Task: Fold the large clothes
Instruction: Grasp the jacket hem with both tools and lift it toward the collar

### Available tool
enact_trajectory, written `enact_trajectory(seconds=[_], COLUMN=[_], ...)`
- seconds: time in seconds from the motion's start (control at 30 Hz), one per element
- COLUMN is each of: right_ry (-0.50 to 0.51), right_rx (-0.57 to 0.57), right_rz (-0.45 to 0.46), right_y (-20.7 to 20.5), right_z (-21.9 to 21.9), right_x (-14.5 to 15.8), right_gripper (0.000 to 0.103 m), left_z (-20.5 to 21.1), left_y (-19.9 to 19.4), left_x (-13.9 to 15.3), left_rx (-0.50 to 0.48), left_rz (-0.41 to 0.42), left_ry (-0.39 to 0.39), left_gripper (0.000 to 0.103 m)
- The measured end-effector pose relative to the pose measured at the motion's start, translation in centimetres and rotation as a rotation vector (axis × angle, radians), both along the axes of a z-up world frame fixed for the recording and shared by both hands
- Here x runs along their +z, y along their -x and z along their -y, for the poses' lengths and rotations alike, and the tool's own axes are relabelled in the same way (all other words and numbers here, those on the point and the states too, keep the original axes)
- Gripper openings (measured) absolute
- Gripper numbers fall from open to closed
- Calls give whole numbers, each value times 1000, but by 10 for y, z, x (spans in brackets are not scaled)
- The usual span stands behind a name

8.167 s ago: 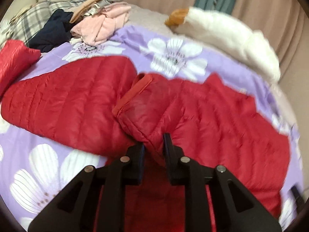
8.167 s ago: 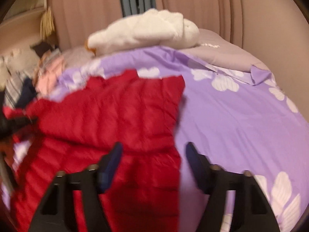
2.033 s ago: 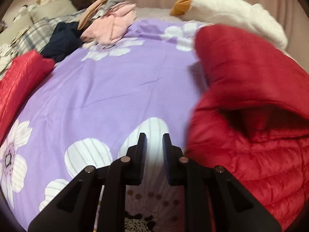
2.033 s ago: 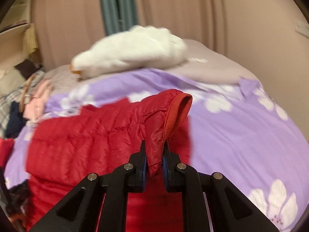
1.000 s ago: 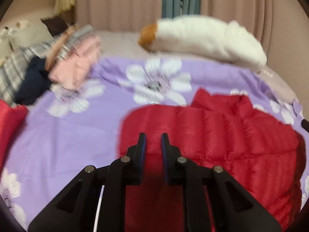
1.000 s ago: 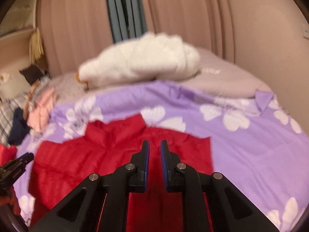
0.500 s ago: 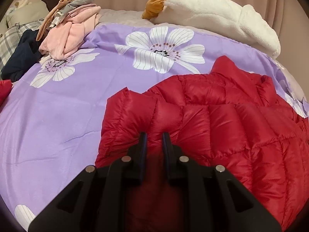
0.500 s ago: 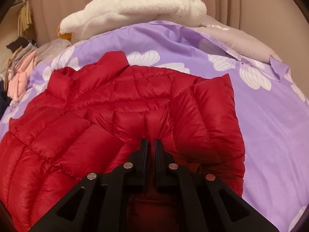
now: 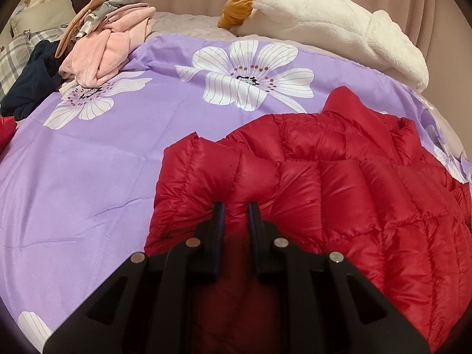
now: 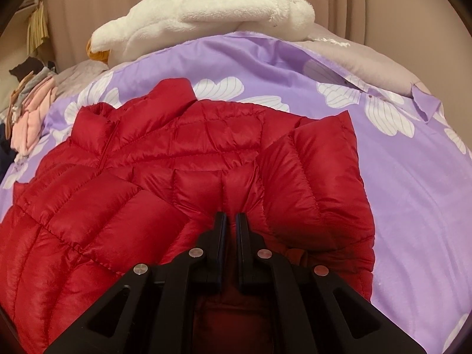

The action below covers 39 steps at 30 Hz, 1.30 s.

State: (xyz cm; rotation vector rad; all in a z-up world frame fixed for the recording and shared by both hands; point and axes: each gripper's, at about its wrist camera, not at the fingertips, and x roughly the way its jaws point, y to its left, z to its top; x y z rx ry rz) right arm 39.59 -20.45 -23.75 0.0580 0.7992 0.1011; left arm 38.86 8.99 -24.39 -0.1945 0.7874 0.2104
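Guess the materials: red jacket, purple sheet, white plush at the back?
Red jacket: looks like thin glossy nylon or polyester over puffy fill; shiny highlights, stitched quilted channels. Purple sheet: smooth woven fabric, cotton or a blend, with a printed flower pattern, a slight sheen and fine creases. White plush: fuzzy fleece or sherpa pile, matte and nubbly; fibre type unclear.

Your red jacket (image 9: 339, 183) is a quilted, puffy shell cloth with a slight sheen, stitched into ribs that catch the light, and both the left tool (image 9: 235, 206) and the right tool (image 10: 231, 216) look like matt black plastic with small shiny metal pins. Under it you have a smooth, faintly lustrous purple bedcover (image 9: 88, 159) printed with white flowers. Behind it lie a fluffy white fleece garment (image 9: 339, 29) and soft, matt pink clothes (image 9: 109, 47).
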Motion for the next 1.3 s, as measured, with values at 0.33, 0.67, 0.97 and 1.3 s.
enact_trajectory(seconds=[0.33,0.67,0.97,1.3], right_ry=[2,1,15,-56], right_rx=[1,2,0,-25], right_rz=[-2,-2,2,42], right_y=[0,-1,-2,21], right_z=[0,0,-1,13], right_x=[1,0,1,25], right_gripper=[0,0,0,1], left_z=[1,2,1,-4], left_y=[0,0,1,26], left_x=[1,2,3,31], left_rx=[1,2,3,64], left_rz=[-5,-7,-6,20], left_ry=[-19,-23,-21,-36], left_gripper=[18,18,18,21])
